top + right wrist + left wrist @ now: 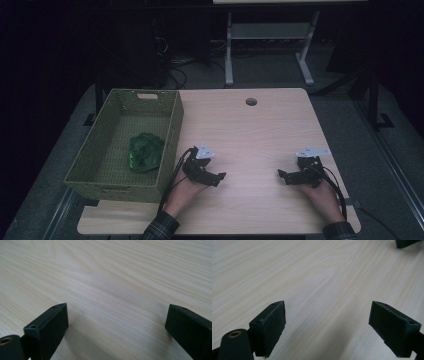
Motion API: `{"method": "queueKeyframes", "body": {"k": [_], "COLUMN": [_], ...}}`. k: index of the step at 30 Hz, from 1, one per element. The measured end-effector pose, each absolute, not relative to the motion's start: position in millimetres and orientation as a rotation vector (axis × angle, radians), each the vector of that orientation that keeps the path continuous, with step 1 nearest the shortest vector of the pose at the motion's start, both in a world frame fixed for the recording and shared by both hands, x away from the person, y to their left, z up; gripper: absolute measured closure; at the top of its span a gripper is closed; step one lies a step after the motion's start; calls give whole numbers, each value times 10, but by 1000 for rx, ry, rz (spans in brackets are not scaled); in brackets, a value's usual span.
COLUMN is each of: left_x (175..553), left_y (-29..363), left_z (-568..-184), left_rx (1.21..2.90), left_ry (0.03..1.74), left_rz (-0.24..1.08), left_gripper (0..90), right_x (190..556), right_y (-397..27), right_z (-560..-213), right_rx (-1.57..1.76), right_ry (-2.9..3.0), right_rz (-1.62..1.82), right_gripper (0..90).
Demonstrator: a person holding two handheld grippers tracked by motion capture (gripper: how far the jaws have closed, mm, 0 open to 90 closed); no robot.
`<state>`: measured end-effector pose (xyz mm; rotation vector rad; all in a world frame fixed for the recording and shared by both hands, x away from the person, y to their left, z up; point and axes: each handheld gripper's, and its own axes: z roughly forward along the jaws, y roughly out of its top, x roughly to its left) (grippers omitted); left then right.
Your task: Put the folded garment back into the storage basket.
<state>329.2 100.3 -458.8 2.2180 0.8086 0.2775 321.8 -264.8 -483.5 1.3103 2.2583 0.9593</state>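
One light wooden bench (260, 130) carries one green woven basket (170, 131) at its left edge, with one crumpled green cloth (145, 151) inside. Two grippers rest on bare wood: the left gripper (216, 177) and the right gripper (285, 176), both spread wide and empty.

High view overlooks table (250, 130), tool cameras skim tabletop closely

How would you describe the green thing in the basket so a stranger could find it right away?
Start at the light wooden table and look to its left edge, where a green woven basket sits. Inside, toward the near right corner, lies a crumpled dark green cloth. It is the basket's sole content, darker than the pale weave around it.
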Motion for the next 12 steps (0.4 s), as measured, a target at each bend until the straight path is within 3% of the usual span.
{"method": "queueKeyframes", "body": {"k": [12], "left_x": [3307], "left_y": [1019], "left_z": [-4741], "left_rx": [2227], "left_ry": [821], "left_rz": [311], "left_gripper": [135], "right_x": [3215], "right_y": [-2646], "right_z": [-4835], "right_rx": [1316], "right_ry": [2259], "right_rz": [959], "right_gripper": [43]}}
